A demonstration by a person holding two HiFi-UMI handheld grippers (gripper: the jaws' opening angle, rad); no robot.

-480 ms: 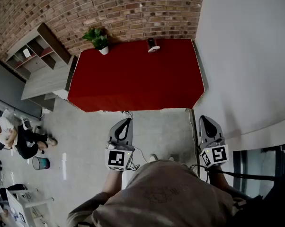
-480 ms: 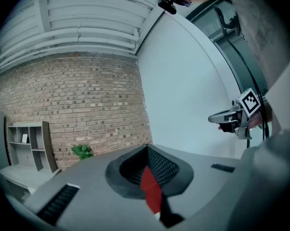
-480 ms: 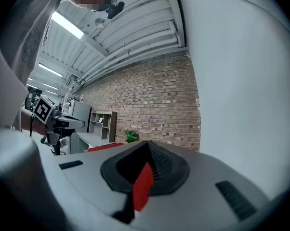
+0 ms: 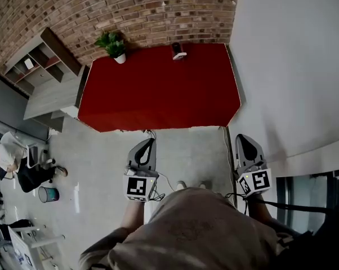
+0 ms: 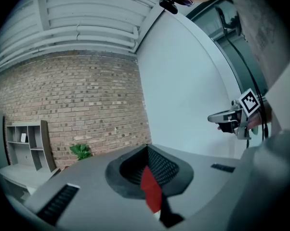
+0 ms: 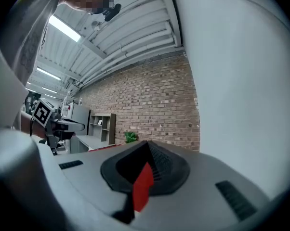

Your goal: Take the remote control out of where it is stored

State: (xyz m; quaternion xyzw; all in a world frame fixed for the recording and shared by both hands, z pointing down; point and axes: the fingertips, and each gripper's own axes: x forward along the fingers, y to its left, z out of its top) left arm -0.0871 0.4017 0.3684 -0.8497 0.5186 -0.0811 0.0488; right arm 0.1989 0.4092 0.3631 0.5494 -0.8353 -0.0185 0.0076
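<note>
A dark remote control stands upright in a small white holder (image 4: 179, 52) at the far edge of the red table (image 4: 158, 94), near the brick wall. Both grippers hang over the grey floor, well short of the table's near edge and close to my body. My left gripper (image 4: 151, 142) is shut with nothing in it; in the left gripper view its jaws (image 5: 147, 149) meet at a point. My right gripper (image 4: 240, 139) is also shut and empty, its jaws (image 6: 147, 144) closed together. Each gripper shows in the other's view: the right gripper (image 5: 230, 117) and the left gripper (image 6: 63, 124).
A potted plant (image 4: 114, 45) stands on the table's far left corner. A grey shelf unit (image 4: 44, 61) and low cabinet (image 4: 51, 97) are left of the table. A white wall (image 4: 293, 66) runs along the right. A seated person (image 4: 14, 165) and a bin (image 4: 48, 194) are at far left.
The head view has shifted slightly, so the table sits a little higher in the picture. Both grippers stay shut, about where they were.
</note>
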